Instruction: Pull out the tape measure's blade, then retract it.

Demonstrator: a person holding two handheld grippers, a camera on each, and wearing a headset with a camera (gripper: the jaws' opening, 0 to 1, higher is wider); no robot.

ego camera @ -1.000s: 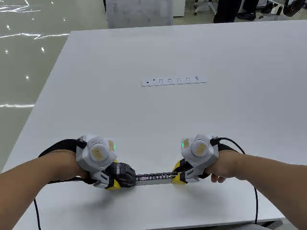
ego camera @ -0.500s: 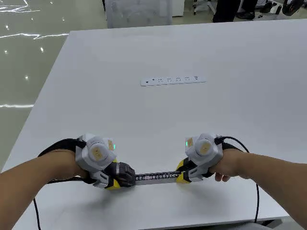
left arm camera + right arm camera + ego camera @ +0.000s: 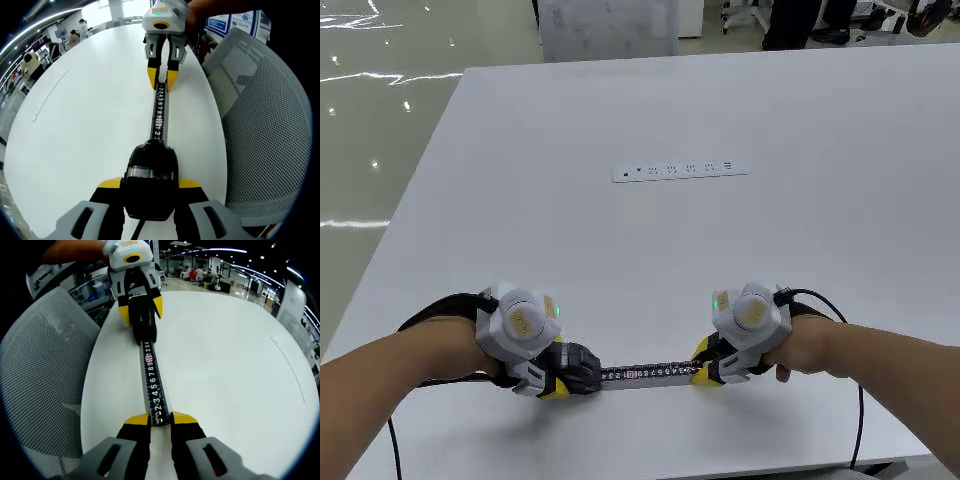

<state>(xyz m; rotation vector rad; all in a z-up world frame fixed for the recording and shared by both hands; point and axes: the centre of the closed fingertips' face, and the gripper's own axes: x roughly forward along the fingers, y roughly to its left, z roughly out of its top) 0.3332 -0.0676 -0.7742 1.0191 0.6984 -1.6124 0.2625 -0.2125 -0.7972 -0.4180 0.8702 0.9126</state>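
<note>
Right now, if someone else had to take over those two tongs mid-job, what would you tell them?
Left tongs: shut on the tape measure case, near the front edge of the white table.
Right tongs: shut on the tip of the blade.
Done: blade partly drawn out, stretched straight between the two tongs.
Left: pull further if needed, then let the blade run back into the case, probably by easing the right tongs toward the left.

White workbench (image 3: 770, 120), glossy floor (image 3: 380, 90)
</note>
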